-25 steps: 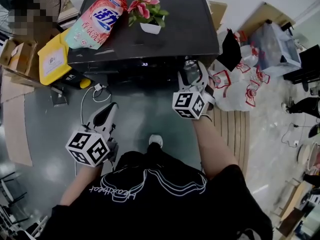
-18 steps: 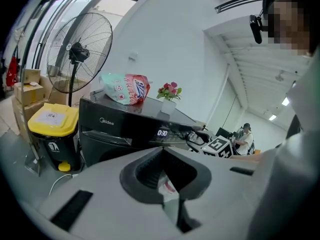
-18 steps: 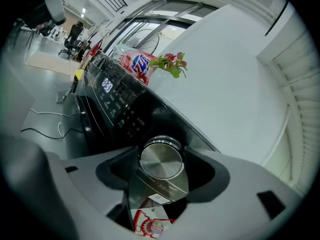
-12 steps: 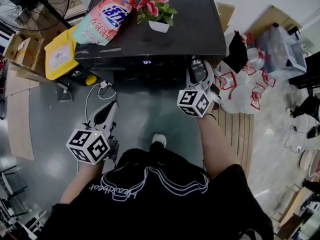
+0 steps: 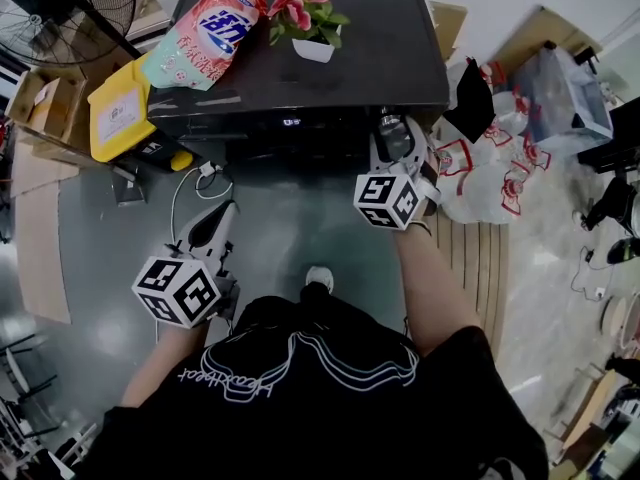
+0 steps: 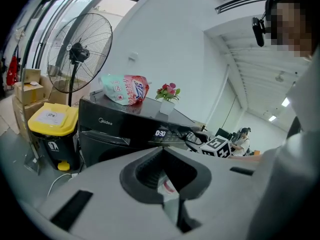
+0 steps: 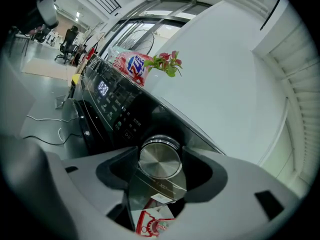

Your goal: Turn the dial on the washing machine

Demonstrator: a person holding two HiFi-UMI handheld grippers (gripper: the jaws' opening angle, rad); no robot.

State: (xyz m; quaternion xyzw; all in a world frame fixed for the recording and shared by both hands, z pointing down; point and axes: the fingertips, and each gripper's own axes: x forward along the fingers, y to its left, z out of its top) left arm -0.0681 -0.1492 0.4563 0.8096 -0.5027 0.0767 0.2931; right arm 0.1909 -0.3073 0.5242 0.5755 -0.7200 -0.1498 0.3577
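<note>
Steel dial (image 7: pixel 160 159): set on the front panel of the black washer (image 5: pixel 380 48), at its right end.
Right gripper (image 5: pixel 392 140): jaws have just been closing; dial is pinched between them.
Left gripper (image 5: pixel 210 226): held low, apart from the washer; jaws pressed together, empty.
</note>
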